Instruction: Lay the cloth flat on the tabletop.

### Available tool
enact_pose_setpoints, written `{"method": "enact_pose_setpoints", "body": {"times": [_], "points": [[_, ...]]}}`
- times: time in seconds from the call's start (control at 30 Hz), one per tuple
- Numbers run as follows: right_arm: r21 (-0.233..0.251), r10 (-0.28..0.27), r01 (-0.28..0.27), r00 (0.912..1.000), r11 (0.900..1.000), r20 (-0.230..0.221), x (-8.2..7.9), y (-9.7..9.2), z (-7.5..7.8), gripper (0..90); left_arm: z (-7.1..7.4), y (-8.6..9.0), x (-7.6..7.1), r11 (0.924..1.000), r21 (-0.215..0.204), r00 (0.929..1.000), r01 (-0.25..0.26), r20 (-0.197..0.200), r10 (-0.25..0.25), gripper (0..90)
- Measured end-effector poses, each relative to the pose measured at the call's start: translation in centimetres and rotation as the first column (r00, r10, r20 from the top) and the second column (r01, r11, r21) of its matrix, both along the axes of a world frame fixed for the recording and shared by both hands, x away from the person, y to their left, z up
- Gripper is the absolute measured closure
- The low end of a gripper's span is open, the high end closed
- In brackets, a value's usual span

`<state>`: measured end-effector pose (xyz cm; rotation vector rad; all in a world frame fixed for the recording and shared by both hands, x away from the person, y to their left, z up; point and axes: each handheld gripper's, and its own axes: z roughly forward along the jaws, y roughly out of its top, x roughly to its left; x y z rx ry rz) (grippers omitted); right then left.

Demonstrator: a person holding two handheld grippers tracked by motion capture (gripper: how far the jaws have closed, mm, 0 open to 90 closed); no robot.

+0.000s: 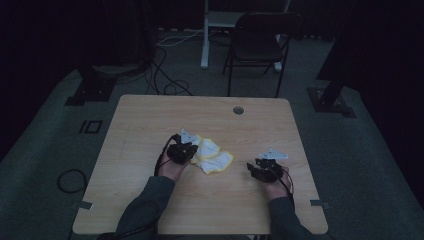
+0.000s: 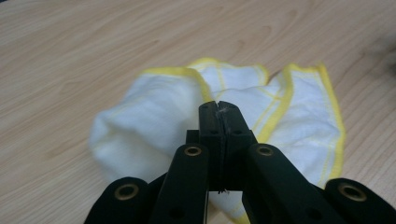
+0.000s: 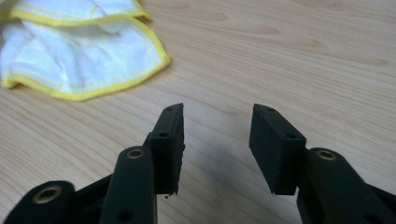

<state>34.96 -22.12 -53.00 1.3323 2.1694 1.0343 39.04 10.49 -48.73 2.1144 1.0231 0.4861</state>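
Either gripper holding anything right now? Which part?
The left gripper is shut on the white cloth, pinching a fold near its yellow-hemmed edge. The right gripper is open over bare table, holding nothing.

Both forearms enter from the bottom edge of the high view, sleeves grey, hands wrapped around the tool bodies. Left tool (image 1: 183,149) sits further forward than the right, near desk centre, angled forward and slightly right. Its 2 jaws are pressed fully together, tips meeting, as its own view (image 2: 218,108) shows. Right tool (image 1: 261,167) is held closer to the person, pointing left across the desk, grey plate on top. Its own view (image 3: 217,122) shows the 2 jaws apart with a clear gap and nothing between the pads.
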Motion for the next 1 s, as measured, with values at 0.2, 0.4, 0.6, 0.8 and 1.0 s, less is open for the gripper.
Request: {"method": "enact_pose_setpoints", "body": {"times": [0.2,0.4,0.6,0.8,1.0], "points": [[0.017,0.013,-0.013,0.9999,0.9998,-0.008,0.5,0.8,0.1,60.0,0.1,1.9,-0.2,0.9984,-0.034,0.999,-0.044,0.002,0.044,90.0],[0.035,0.034,-0.034,0.9994,0.9988,-0.008,1.4,2.3,0.0,63.5,-0.1,3.4,-0.3,0.9945,-0.065,0.9966,-0.082,-0.005,0.082,90.0],[0.046,0.032,-0.031,0.9993,0.9985,-0.021,2.4,3.8,-0.7,64.7,-0.1,4.3,-0.5,0.9924,-0.074,0.9952,-0.098,-0.005,0.098,90.0],[0.051,0.023,-0.022,0.9995,0.9985,-0.02,3.4,4.7,-0.4,66.5,-0.2,5.0,-0.6,0.9897,-0.09,0.9938,-0.112,-0.011,0.111,90.0],[0.05,0.024,-0.023,0.9993,0.9985,-0.029,4.4,5.6,-0.5,69.0,-0.3,5.5,-0.7,0.9881,-0.092,0.9924,-0.123,-0.013,0.123,90.0]]}}
